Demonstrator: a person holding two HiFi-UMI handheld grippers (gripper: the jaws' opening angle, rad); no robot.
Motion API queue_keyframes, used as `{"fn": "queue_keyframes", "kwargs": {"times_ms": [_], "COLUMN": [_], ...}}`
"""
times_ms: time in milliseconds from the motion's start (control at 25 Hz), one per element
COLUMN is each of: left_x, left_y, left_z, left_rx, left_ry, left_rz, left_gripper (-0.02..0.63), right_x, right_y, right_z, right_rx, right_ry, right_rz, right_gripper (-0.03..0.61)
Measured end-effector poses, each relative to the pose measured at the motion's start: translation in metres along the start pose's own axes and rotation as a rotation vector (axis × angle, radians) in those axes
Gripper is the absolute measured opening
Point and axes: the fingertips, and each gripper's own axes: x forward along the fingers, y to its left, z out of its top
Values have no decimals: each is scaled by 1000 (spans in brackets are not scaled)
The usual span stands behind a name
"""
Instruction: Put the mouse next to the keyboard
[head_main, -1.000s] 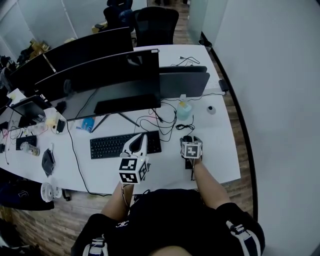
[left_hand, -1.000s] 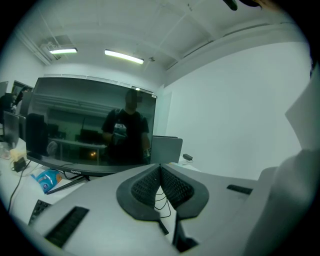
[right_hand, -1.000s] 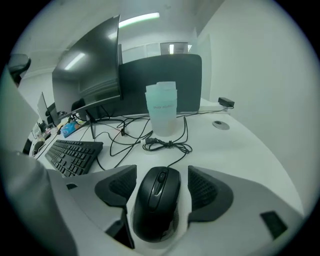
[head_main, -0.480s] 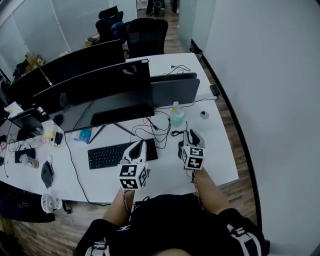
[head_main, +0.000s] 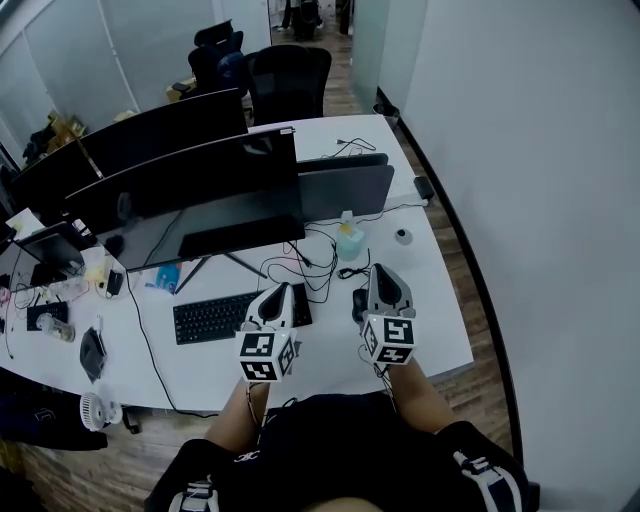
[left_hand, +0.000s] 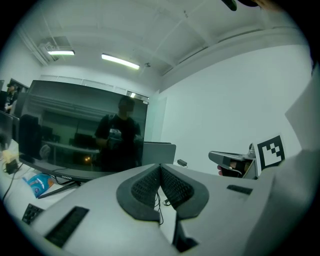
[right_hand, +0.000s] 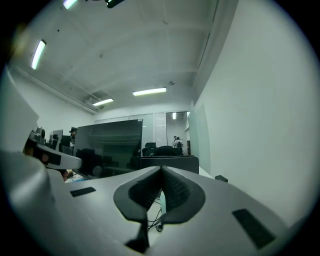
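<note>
One keyboard (head_main: 235, 314), one bottle (head_main: 349, 242), one desk fan (head_main: 96, 409)

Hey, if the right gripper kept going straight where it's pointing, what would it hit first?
Probably the pale bottle past the loose cables. The shut right gripper seems tilted up, so it might pass over to the grey divider. Depth is unclear.

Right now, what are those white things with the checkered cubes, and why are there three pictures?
A person holds two hand tools, each with a pinching gripper. One picture comes from a camera on the person's head, looking down at the white desk. The other two come from cameras riding on each gripper. The left gripper is shut and empty; the right gripper is closing shut, nothing between its jaws. On the desk are a keyboard, a dark mouse, tangled cables and a monitor.
</note>
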Motion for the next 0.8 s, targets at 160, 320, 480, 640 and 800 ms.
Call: {"fn": "queue_keyframes", "kwargs": {"times_ms": [160, 320, 480, 640, 800], "left_x": [-2, -3, -5, -6, -5], "left_y": [3, 3, 3, 2, 2], "left_z": [1, 1, 0, 0, 2], "left_rx": [-2, -1, 2, 2, 4], "left_ry": [-2, -4, -3, -3, -5], "left_rz": [6, 8, 8, 6, 3], "left_gripper": [12, 12, 12, 12, 12], "right_x": [-3, -4, -5, -6, -5], "right_y": [3, 3, 3, 3, 4], "right_z": [6, 8, 8, 9, 11], "right_rx": [1, 6, 28, 24, 24], "right_ry": [-13, -11, -8, -13, -14], "right_rz": [-1, -4, -8, -8, -5], "right_gripper": [12, 12, 13, 14, 14]}}
